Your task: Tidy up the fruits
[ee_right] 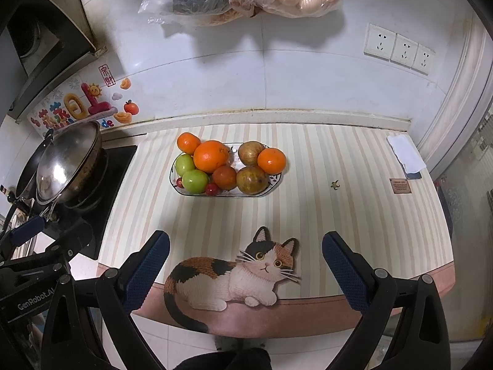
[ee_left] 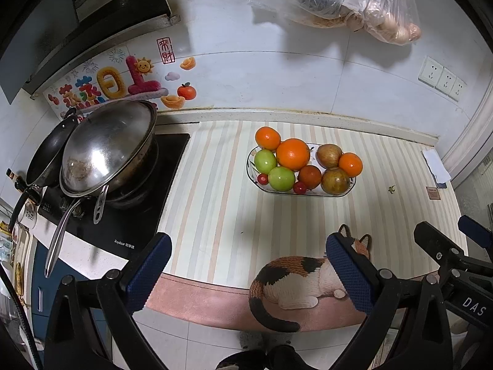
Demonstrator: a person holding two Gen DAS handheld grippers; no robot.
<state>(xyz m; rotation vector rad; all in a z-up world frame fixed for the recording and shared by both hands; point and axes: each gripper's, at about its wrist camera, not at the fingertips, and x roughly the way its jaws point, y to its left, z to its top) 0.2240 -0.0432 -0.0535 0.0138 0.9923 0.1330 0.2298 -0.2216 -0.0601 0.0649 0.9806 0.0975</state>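
1. The plate [ee_right: 274, 182] sits on the striped bench [ee_right: 339, 215] toward its far side, well apart from both tools, its long axis running left to right. It looks like glazed ceramic: stiff, heavy once loaded, breakable. I would leave it alone and lift fruit off it.
2. The big orange [ee_right: 211, 156] lies at the far middle of the pile. It is round with no axis to speak of, firm, dimpled enough to grip, but wide; the fingers need to straddle its widest part.
3. Two brownish fruits [ee_right: 252, 179], near right and far right, look smooth and hard, probably slippery. Take them across the middle.
4. Two green fruits [ee_right: 195, 180] at the left are glossy and firm, so likely to squirt out of an off-centre pinch.
5. Smaller oranges [ee_right: 271, 160] at the far left, right and near middle probably have softer skins. Squeeze lightly.
6. Small red fruits [ee_right: 211, 188] at the near rim are light and likely to roll. A gentle pinch would do; they would bruise or burst easily.
7. The left tool [ee_left: 246, 274] and right tool [ee_right: 246, 273] both hang spread wide over the bench's near edge, holding nothing.
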